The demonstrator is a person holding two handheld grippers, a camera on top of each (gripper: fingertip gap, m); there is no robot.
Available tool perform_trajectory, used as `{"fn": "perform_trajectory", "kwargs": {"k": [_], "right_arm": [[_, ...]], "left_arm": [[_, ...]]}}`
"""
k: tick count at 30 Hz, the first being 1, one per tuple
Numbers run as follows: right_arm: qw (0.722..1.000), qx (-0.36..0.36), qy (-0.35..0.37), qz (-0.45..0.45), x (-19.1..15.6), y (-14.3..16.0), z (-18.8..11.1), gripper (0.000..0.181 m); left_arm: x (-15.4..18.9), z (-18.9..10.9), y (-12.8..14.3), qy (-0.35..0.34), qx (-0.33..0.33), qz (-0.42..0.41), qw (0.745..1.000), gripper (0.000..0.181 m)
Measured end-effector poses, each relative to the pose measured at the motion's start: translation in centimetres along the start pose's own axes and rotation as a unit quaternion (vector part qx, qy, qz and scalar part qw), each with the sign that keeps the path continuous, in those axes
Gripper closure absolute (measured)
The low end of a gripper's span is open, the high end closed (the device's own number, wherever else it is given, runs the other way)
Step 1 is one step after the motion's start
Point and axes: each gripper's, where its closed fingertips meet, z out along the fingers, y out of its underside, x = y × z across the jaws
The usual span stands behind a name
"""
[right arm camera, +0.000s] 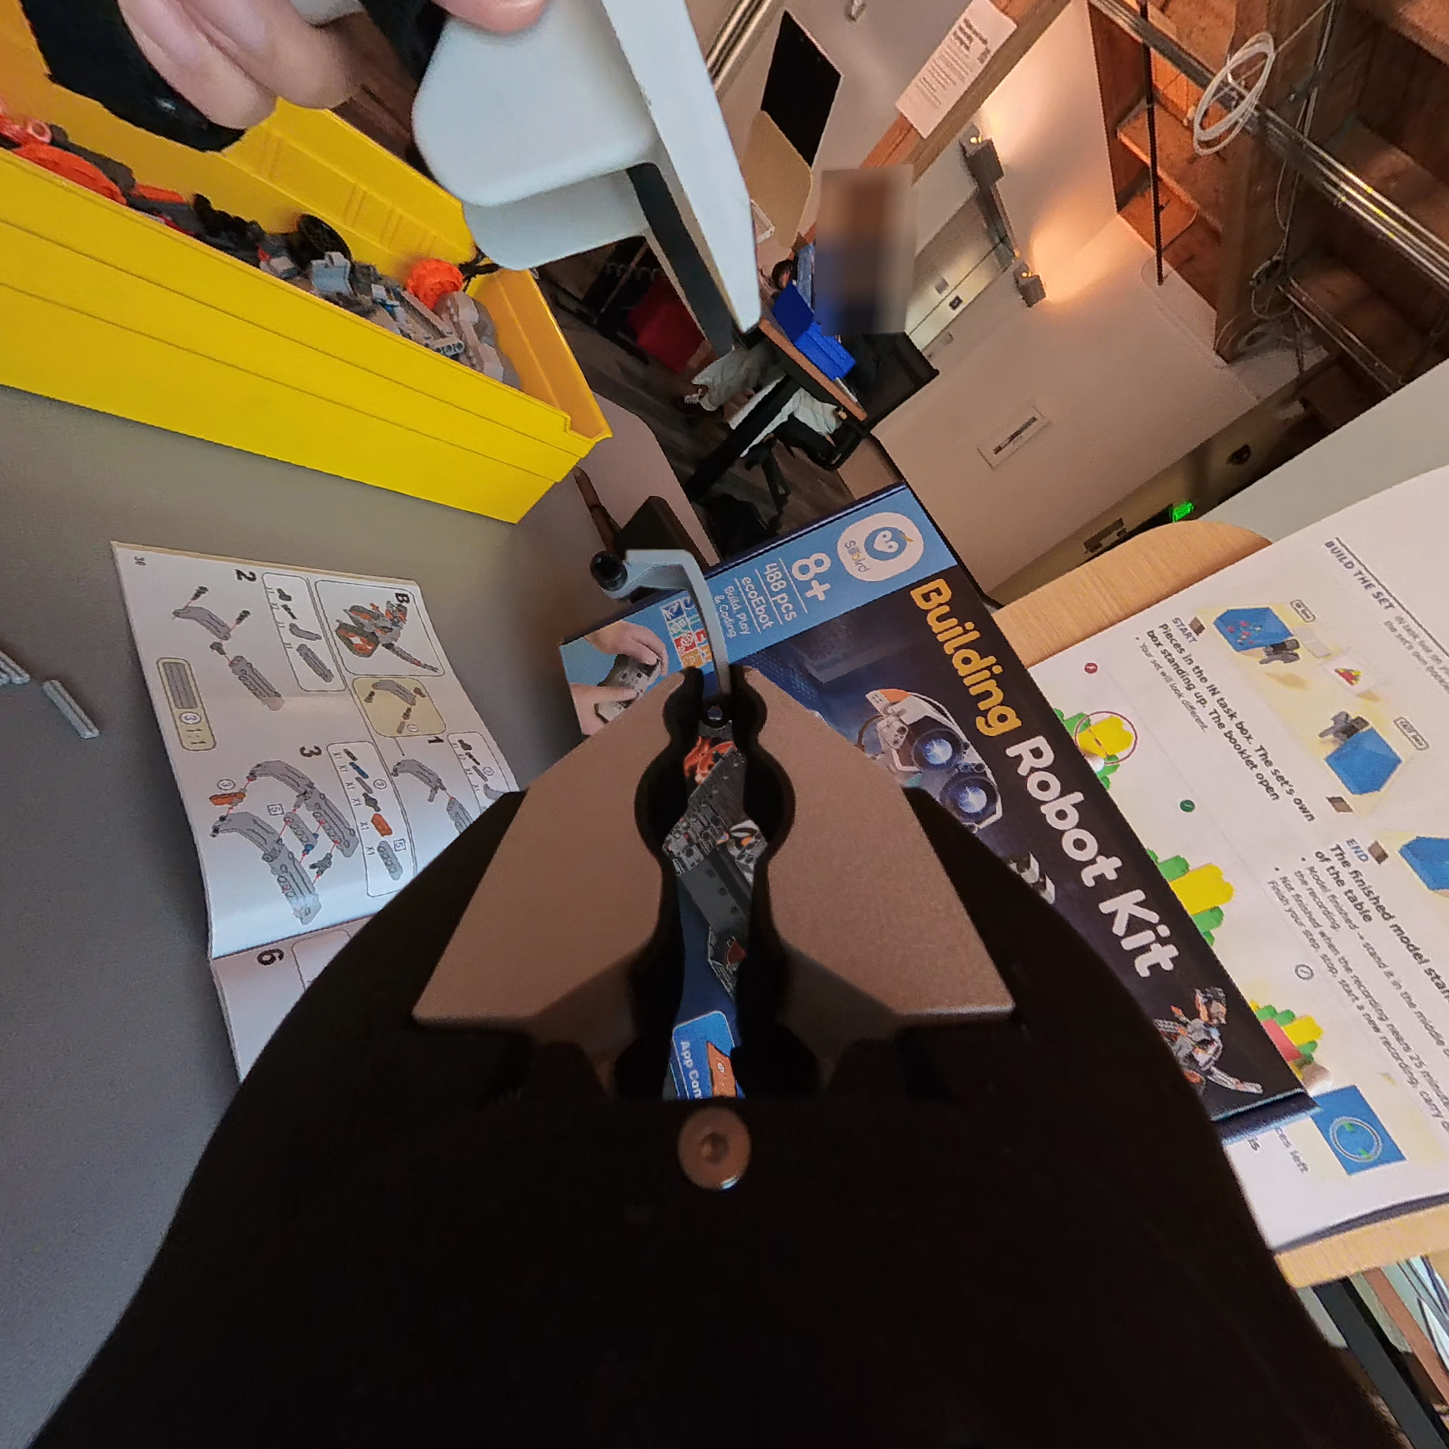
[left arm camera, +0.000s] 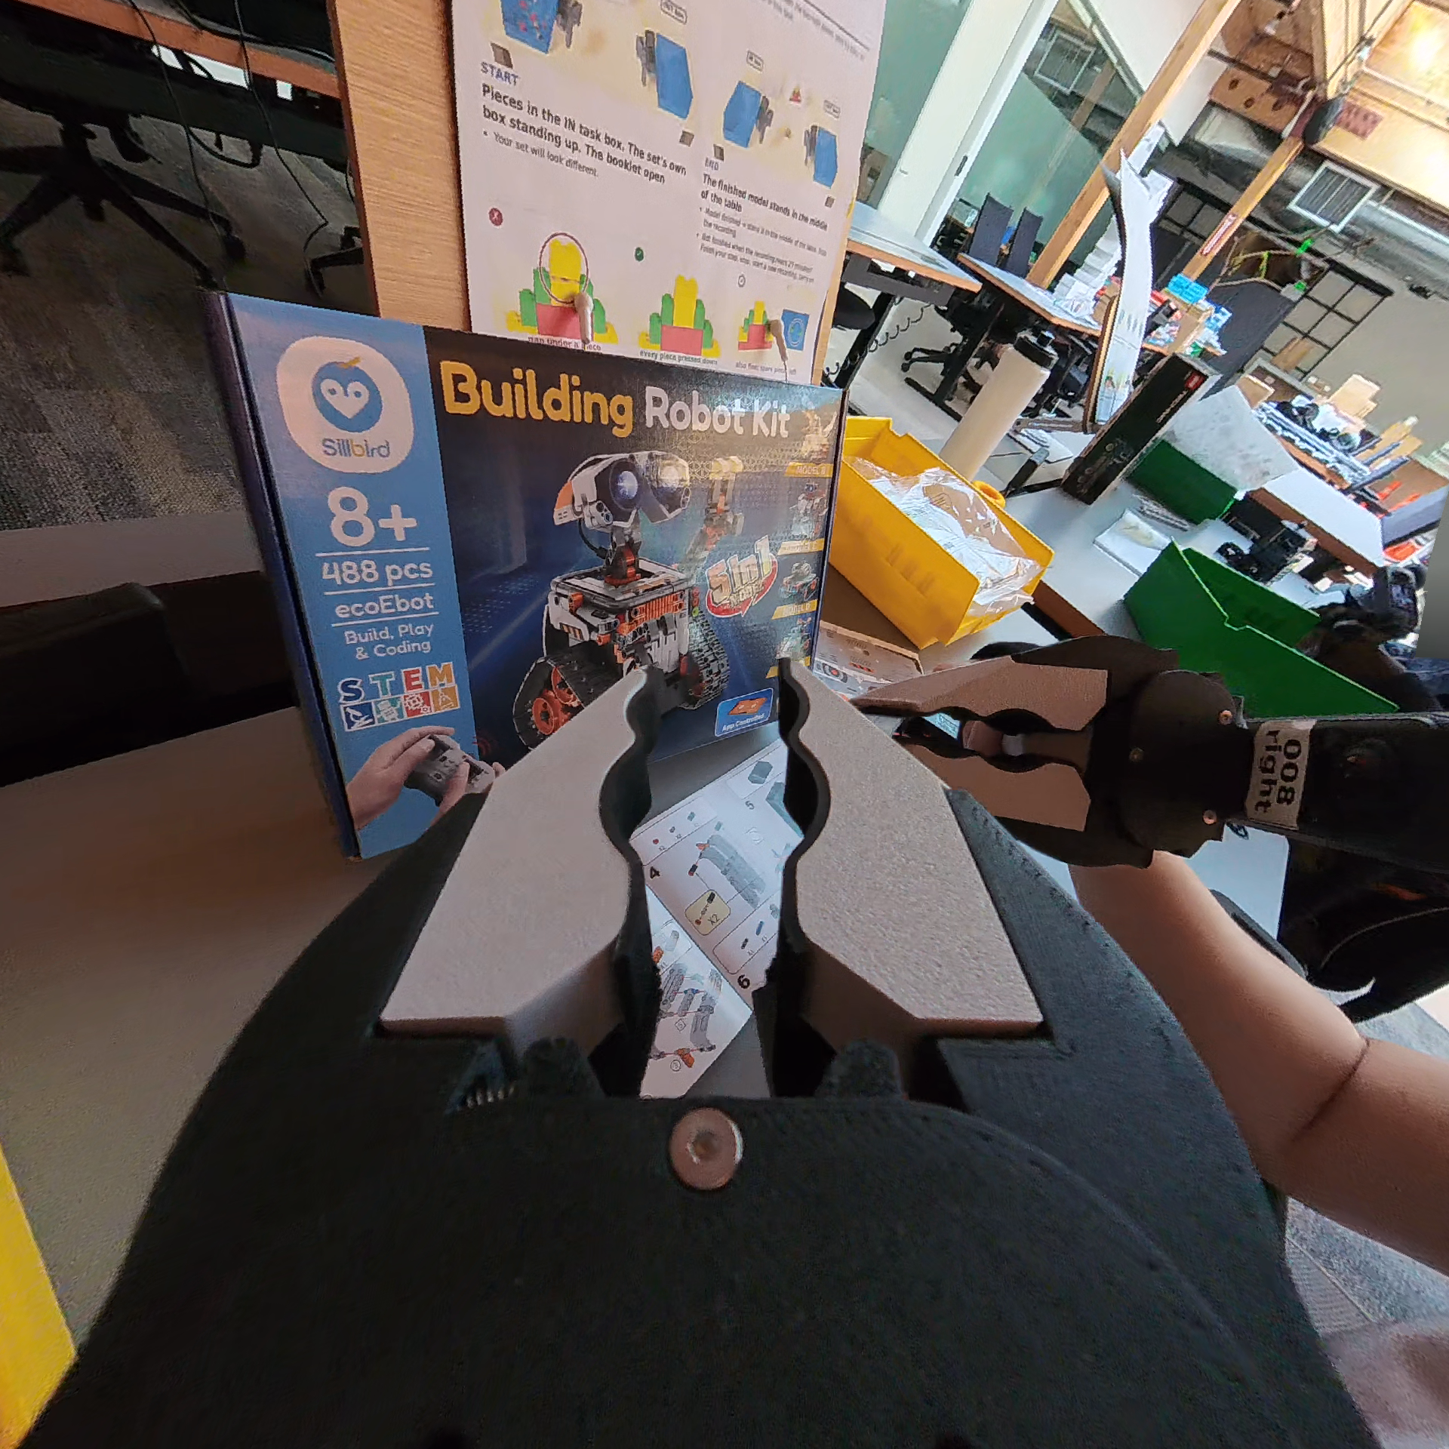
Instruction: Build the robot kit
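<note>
Hand-held gripper (right arm camera: 715,682) pinching bent grey piece (right arm camera: 690,596)

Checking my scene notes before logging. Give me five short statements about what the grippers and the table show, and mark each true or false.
1. The right gripper is shut on a curved grey piece. True.
2. The left gripper holds an orange wheel. False: its fingers stand apart with nothing between them.
3. The blue kit box stands upright on the table. True.
4. The instruction booklet is shut. False: it lies open on the table.
5. The yellow bin by the booklet is empty. False: it holds grey and orange parts.
</note>
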Motion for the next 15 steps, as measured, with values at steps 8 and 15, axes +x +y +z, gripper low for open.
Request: {"fn": "perform_trajectory", "kwargs": {"k": [8,15], "right_arm": [[0.999,0.029,-0.007,-0.022,-0.6,-1.1,-0.3,0.176],[0.999,0.036,-0.005,-0.025,-0.6,-1.4,-0.4,0.176]], "left_arm": [[0.4,-0.3,-0.4,0.018,0.014,-0.009,1.000,0.155],[0.4,-0.5,-0.5,0.022,0.015,-0.012,1.000,0.155]]}}
